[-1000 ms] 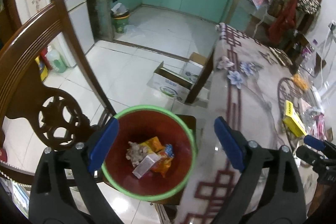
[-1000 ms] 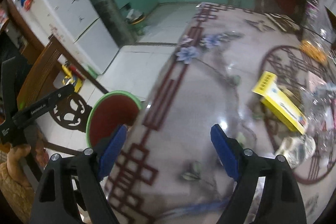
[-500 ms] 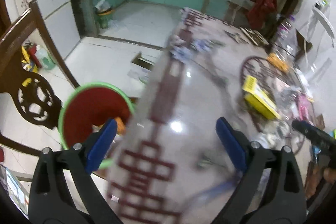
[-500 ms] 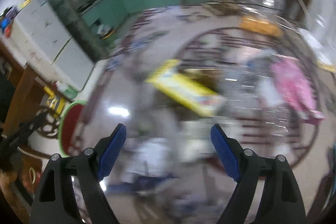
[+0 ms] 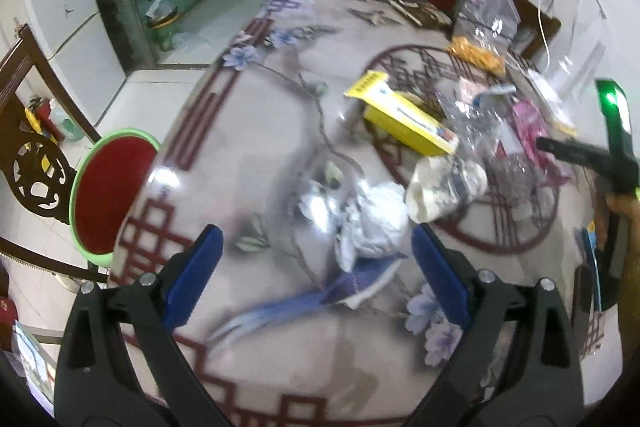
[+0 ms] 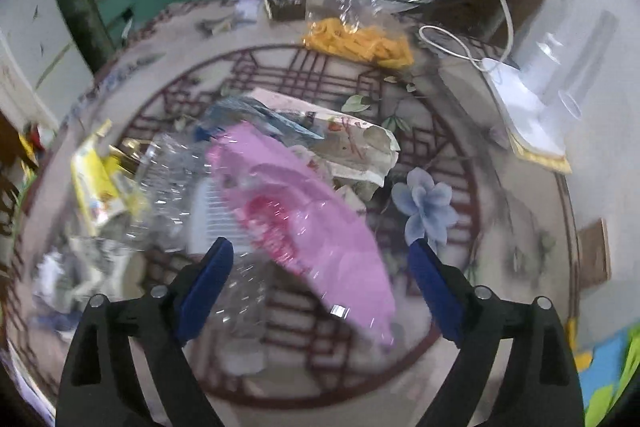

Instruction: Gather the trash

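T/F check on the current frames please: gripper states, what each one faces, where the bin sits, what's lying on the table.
1. Both grippers are open and hold nothing. True: the left gripper and the right gripper both have spread jaws.
2. The left gripper faces a crumpled white wad. True.
3. The red bin stands on the table. False: it sits beside the table's edge, below it.
4. The right gripper is shut on the pink wrapper. False: the wrapper lies on the table between open jaws.
5. A yellow box lies on the table. True.
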A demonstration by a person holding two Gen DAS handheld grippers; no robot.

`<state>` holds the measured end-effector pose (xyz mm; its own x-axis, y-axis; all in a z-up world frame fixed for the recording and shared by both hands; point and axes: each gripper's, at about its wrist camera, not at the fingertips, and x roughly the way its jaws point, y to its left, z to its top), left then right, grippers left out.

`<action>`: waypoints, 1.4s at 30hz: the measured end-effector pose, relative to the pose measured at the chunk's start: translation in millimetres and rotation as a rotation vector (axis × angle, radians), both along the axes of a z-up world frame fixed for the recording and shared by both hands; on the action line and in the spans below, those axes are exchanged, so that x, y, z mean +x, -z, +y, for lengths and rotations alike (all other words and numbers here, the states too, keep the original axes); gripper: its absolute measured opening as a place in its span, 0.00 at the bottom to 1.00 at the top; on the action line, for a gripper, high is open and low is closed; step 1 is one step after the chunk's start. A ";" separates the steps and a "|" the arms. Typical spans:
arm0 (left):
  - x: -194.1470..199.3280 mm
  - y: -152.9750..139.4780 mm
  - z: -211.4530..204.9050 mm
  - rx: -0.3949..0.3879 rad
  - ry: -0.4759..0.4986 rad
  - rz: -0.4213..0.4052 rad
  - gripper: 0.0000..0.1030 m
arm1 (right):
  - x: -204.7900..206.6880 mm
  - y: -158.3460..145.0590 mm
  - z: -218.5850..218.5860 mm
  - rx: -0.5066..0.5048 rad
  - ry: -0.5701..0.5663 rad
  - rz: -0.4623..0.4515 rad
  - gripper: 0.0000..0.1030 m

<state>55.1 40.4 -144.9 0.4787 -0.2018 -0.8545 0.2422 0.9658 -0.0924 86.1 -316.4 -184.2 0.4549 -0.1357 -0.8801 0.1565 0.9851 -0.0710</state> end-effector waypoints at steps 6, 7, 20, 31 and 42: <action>0.1 7.1 -14.5 0.007 0.006 0.026 0.90 | 12.8 17.4 -0.7 0.060 -0.031 0.036 0.43; 0.3 9.7 -16.7 0.005 0.007 0.030 0.90 | 12.3 18.7 -1.5 0.062 -0.029 0.045 0.36; 29.8 69.3 -61.6 0.069 0.092 0.126 0.76 | -29.0 -33.1 14.4 0.328 -0.062 -0.152 0.20; 31.5 28.2 -49.5 0.072 0.050 0.016 0.46 | -41.9 -49.5 50.4 0.333 -0.091 -0.247 0.21; 13.5 -61.3 -38.6 0.041 0.000 -0.200 0.46 | -43.9 -93.4 95.5 0.309 -0.194 -0.343 0.22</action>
